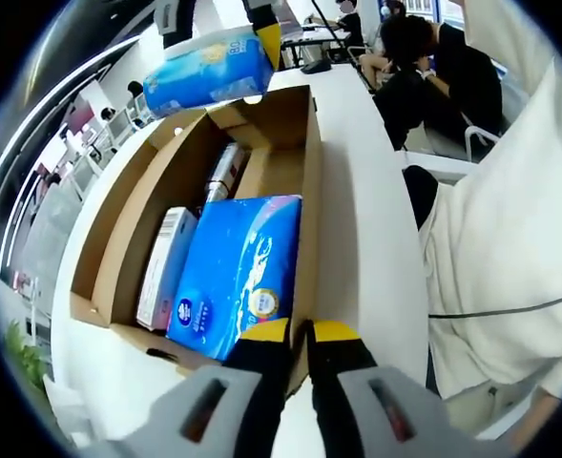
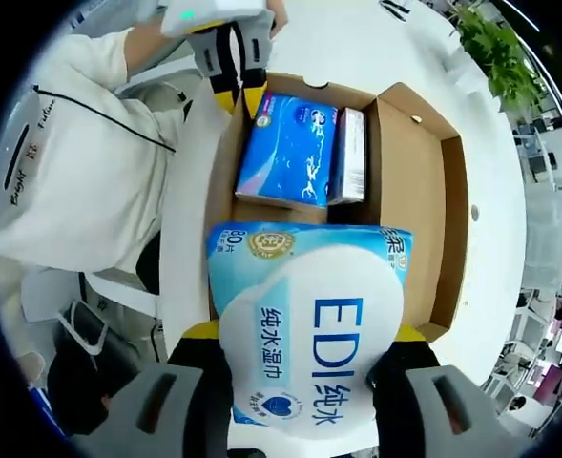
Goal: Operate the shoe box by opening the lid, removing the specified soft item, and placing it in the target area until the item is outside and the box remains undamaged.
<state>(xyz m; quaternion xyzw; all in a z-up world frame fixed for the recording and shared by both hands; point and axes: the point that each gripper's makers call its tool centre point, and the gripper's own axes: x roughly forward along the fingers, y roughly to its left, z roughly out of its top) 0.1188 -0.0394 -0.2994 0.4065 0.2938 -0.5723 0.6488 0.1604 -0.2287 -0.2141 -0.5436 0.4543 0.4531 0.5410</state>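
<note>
right gripper [image 2: 304, 348] jaws clamping glossy wet-wipe pack [image 2: 309, 324], left gripper [image 1: 298, 336] pinching cardboard box [image 1: 311, 219] wall

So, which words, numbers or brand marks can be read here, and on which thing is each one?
"EDI" and "纯水", with "纯水湿巾" beside them: on the wet wipes pack held by the right gripper.
"80片", near a round seal: same pack's top corner.
Blue tissue pack in the cardboard box: logos too blurred to read.
White carton: print too small.
White sleeve: script lettering unreadable.
</note>
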